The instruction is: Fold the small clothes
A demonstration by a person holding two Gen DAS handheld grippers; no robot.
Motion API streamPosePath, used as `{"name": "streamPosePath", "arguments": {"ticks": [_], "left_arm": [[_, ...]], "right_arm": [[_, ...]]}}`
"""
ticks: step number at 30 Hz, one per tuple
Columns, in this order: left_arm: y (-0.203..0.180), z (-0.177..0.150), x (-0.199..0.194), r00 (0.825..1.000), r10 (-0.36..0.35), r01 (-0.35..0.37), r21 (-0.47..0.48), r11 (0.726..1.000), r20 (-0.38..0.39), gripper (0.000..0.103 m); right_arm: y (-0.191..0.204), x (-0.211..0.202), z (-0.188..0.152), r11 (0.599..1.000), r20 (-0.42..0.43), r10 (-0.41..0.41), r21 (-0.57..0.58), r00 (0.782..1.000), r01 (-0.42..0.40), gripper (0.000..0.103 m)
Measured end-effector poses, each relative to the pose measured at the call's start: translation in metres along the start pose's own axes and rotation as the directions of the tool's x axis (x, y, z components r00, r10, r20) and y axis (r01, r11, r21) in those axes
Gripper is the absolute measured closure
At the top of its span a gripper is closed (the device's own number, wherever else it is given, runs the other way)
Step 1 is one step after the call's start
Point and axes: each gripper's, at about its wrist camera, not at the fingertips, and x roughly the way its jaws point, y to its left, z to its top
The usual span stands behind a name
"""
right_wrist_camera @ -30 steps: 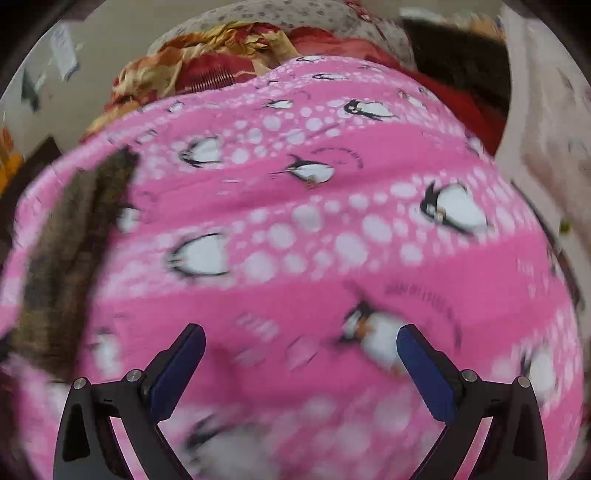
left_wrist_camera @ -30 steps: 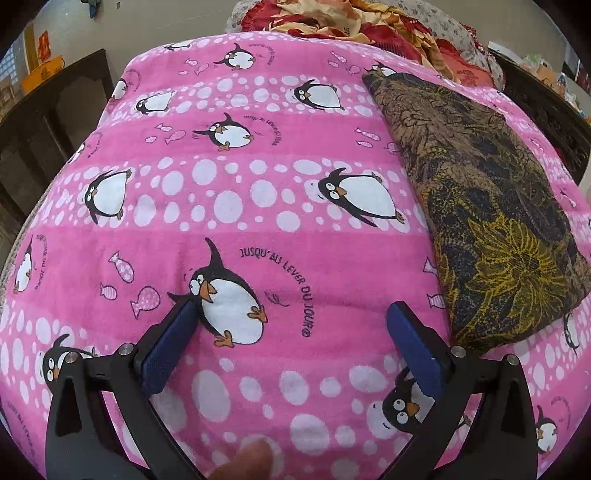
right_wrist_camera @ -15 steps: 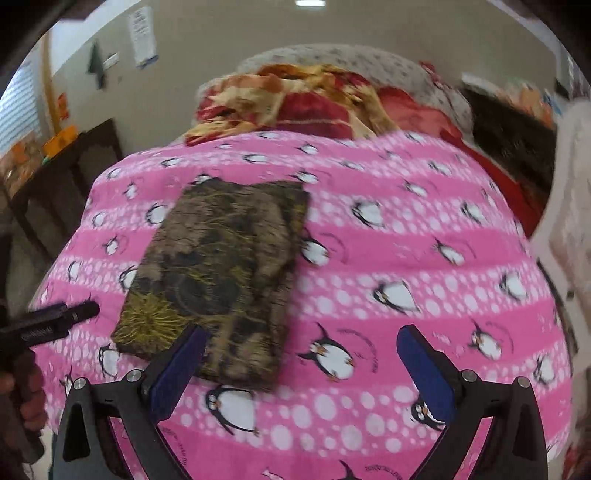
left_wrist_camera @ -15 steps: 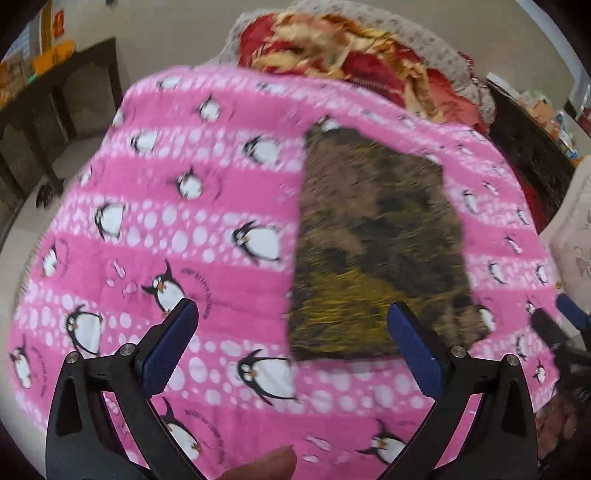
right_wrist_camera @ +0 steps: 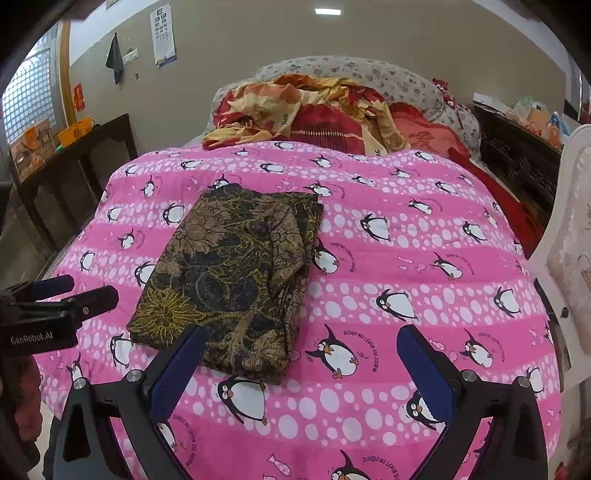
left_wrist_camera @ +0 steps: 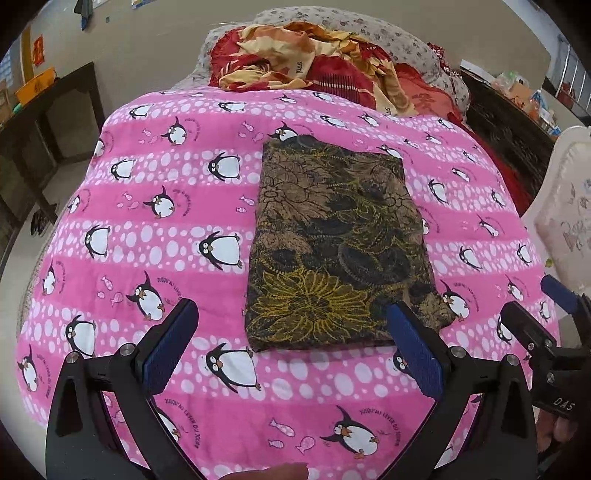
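A: Count the items, nearest first.

B: Two tongs, both mine. My left tongs (left_wrist_camera: 291, 347) are spread wide and hold nothing; my right tongs (right_wrist_camera: 303, 369) are likewise spread and hold nothing. Both hang above the near edge of the bed. Each pair has two blue pads (left_wrist_camera: 170, 347).

A: Location of the garment?

B: One folded garment (left_wrist_camera: 332, 243), brown and black with a yellow flower print. It lies flat on the pink penguin blanket (left_wrist_camera: 166, 221), just past the tips of both tongs. In the left wrist view it sits between the tips and slightly right; in the right wrist view it sits left of centre, with the left pad overlapping its near edge in the picture. Whether the pad touches it I cannot tell.

A: Surroundings and obstructions?

B: Nothing lies on top of the garment. Beyond it, one heap of red and orange bedding (right_wrist_camera: 306, 110) rests at the head of the bed against one grey floral pillow (right_wrist_camera: 369, 77). One dark side surface (right_wrist_camera: 74, 155) stands to the left. One eye chart (right_wrist_camera: 164, 33) hangs on the far wall.
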Motion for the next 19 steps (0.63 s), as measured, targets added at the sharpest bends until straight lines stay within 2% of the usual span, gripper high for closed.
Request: {"name": "streamPosePath", "arguments": {"ticks": [11,19], "left_arm": [[-0.002,-0.002,0.009,1.000,0.001,-0.001,0.007,1.000,-0.024,0.001],[-0.006,-0.003,0.007,0.999,-0.044,0.044,0.013,0.999,-0.001,0.001]], "right_arm": [[0.007,0.002,0.003,1.000,-0.003,0.019,-0.014,1.000,-0.019,0.000],[0.011,0.004,0.003,0.999,-0.002,0.027,-0.021,1.000,-0.027,0.000]]}}
